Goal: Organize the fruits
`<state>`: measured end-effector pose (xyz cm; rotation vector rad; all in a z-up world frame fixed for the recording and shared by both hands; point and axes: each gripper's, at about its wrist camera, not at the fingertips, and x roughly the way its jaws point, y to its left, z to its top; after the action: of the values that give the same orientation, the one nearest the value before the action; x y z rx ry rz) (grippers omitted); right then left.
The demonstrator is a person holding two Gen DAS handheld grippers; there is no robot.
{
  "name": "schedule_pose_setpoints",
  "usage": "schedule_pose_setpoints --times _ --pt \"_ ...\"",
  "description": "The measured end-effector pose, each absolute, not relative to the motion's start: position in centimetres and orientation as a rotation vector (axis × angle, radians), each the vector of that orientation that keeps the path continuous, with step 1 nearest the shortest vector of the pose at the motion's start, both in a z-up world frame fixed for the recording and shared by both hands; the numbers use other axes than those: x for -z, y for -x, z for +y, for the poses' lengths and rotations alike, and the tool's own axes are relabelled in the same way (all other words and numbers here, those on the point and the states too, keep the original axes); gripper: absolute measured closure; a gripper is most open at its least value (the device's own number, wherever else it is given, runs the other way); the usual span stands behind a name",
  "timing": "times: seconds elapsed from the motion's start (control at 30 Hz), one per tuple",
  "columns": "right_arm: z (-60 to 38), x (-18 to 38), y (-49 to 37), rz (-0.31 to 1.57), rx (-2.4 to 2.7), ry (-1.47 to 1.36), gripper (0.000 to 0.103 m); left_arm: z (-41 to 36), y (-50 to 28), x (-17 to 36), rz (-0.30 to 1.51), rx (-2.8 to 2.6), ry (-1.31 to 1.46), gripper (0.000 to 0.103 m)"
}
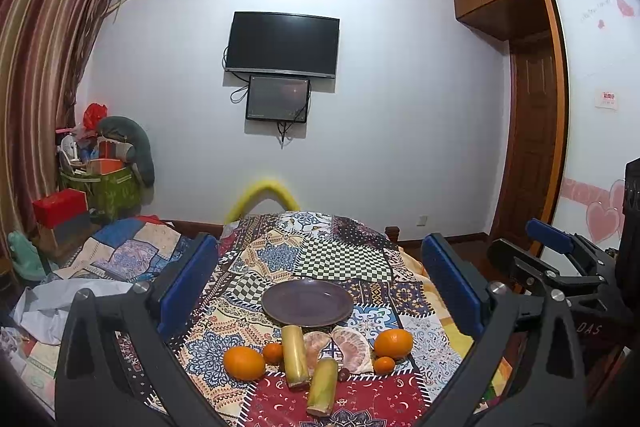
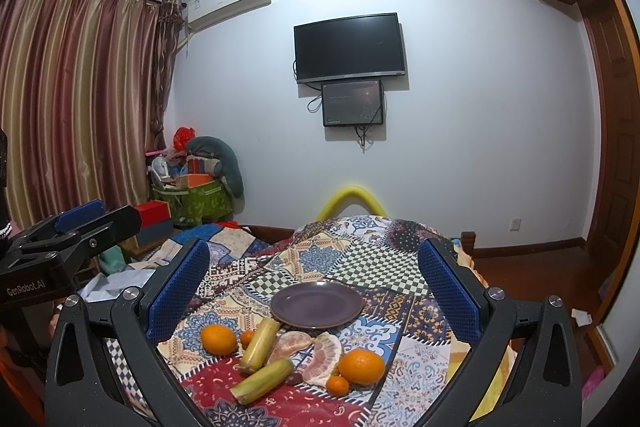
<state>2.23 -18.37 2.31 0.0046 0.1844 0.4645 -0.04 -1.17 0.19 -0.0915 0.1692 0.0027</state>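
While fruits [image 1: 316, 351] lie beside plate [image 1: 308, 303], both hand-held grippers gape.

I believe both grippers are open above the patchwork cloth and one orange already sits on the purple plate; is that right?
Not quite: the purple plate is empty. Both large oranges lie on the patchwork cloth in front of it, as both wrist views show. The left gripper and right gripper are indeed open.

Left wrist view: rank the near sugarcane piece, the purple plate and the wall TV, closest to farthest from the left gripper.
1. Near sugarcane piece, lowest, on the red patch.
2. Purple plate, empty, beyond the fruit.
3. Wall TV, on the far wall.
Left gripper is open.
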Motion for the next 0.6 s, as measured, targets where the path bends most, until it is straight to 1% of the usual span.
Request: schedule_pose_setpoints --times 0.6 --pt "-18.45 -2.24 -2.30 0.190 -0.463 -0.009 0.000 -1.30 0.34 -0.89 0.167 0.000 0.082 0.000"
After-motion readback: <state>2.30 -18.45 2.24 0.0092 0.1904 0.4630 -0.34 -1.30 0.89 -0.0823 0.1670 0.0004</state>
